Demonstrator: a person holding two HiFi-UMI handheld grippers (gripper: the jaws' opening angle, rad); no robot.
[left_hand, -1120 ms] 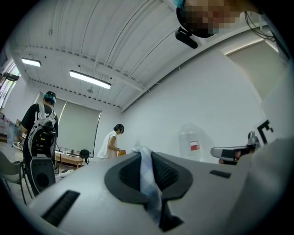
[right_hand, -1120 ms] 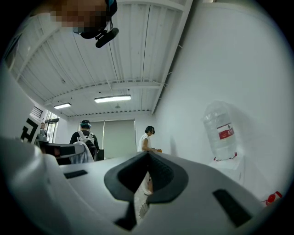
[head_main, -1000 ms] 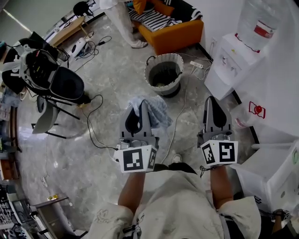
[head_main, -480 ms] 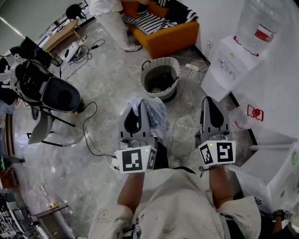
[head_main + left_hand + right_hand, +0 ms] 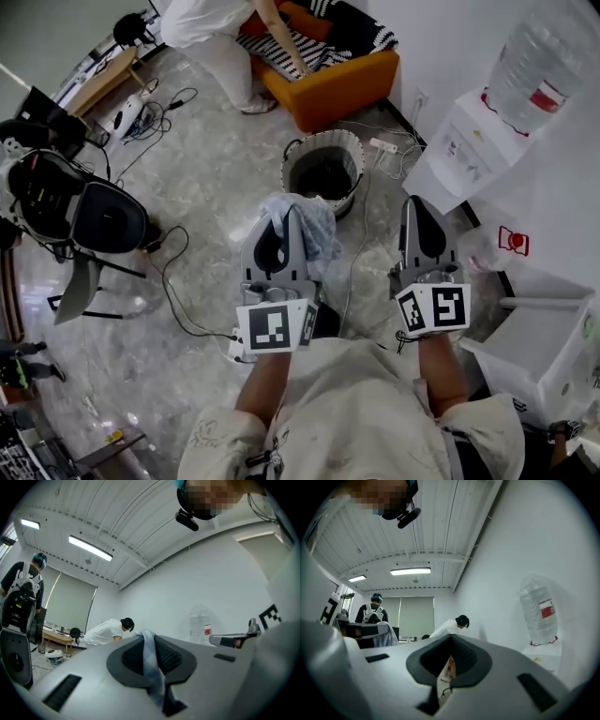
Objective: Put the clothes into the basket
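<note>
A grey marbled floor (image 5: 187, 169) fills the room below me, with white walls at the right. At the far end stands an orange sofa (image 5: 342, 80) with a striped cover, and a person in white (image 5: 211, 37) bends over it. At the right is a white water dispenser (image 5: 464, 150) with a large bottle (image 5: 544, 70) on top. A black office chair (image 5: 103, 216) sits at the left among loose cables.

The round basket (image 5: 355, 171) stands on the floor in the middle, just beyond my grippers. My left gripper (image 5: 292, 210) is clamped on the light blue cloth (image 5: 317, 232). A strip of it is pinched between the jaws and the rest is bunched to their right, on the near side of the basket and outside it. My right gripper (image 5: 419, 200), well apart to the right, has its tips together and holds nothing.
</note>
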